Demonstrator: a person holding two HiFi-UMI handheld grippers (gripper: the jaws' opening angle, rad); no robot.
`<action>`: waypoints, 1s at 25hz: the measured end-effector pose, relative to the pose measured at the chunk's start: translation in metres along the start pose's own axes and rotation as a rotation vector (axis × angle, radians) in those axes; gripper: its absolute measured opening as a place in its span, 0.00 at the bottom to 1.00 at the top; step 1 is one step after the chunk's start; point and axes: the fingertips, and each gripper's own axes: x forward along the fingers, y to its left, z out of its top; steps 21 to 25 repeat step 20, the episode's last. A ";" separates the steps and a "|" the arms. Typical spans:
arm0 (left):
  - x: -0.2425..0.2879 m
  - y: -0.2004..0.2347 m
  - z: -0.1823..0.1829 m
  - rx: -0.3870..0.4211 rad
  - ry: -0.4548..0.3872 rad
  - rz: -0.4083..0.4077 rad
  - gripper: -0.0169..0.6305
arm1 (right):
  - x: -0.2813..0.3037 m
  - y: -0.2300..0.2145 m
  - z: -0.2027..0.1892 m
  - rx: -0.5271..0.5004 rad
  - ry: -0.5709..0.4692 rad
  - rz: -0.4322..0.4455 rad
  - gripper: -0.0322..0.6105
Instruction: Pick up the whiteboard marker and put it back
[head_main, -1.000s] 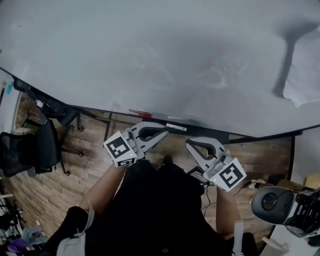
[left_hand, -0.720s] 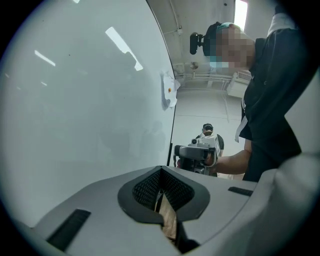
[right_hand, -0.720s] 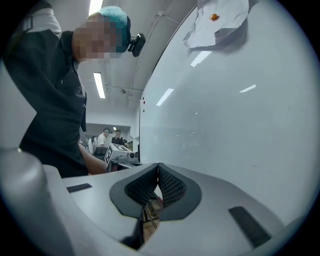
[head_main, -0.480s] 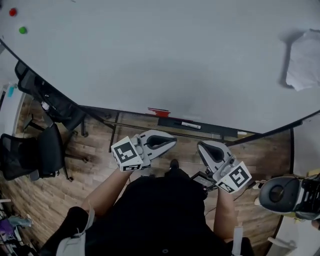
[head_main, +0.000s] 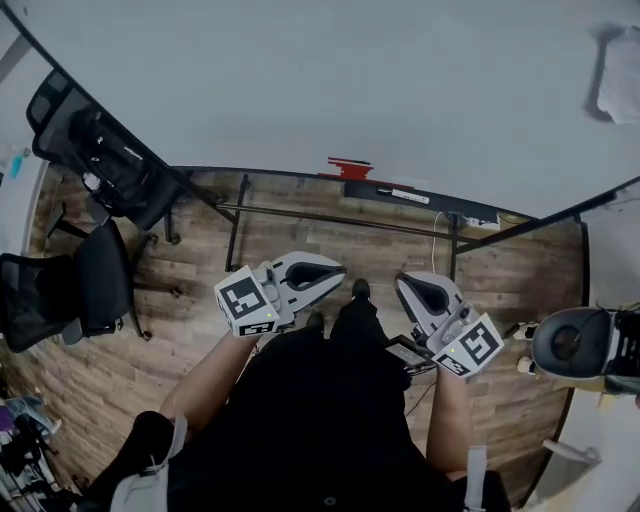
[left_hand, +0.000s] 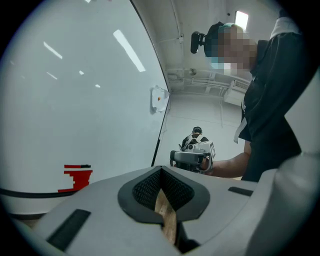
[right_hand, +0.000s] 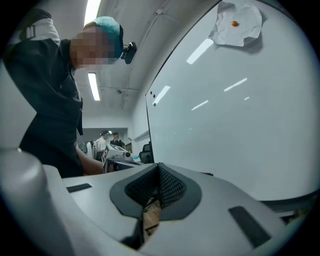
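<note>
Presently we record both grippers held low in front of the person's dark-clothed torso, above the wooden floor (head_main: 200, 335). The left gripper (head_main: 338, 272) has its jaws pressed together with nothing between them, as its own view confirms. The right gripper (head_main: 403, 286) stands likewise, jaws closed on nothing. The two grippers are side by side and apart from each other, with their tips directed toward the whiteboard (head_main: 320, 80).

We find the whiteboard marker (head_main: 403, 195), a pale barrel, lying flat on the black tray (head_main: 362, 187) that runs along the board's lower edge. It is well apart from both grippers and untouched by either; it lies more nearly in line with the right one.

Just beside the tray's left end a red item (head_main: 348, 166) sits at the board's edge; we cannot tell what it is. A sheet of paper (head_main: 620, 85) hangs on the board at the far right, and the right gripper view shows a small orange dot on it. Two black office chairs (head_main: 90, 285) stand on the floor at the left, clear of the person.
</note>
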 end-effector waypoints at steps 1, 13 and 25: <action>-0.003 -0.005 -0.004 -0.006 0.001 -0.005 0.04 | -0.003 0.006 -0.006 0.007 0.009 -0.009 0.08; -0.013 -0.033 -0.027 -0.030 0.040 -0.087 0.04 | -0.007 0.037 -0.027 -0.009 0.048 -0.092 0.08; -0.009 -0.036 -0.035 -0.043 0.052 -0.124 0.04 | -0.021 0.030 -0.034 -0.006 0.081 -0.161 0.08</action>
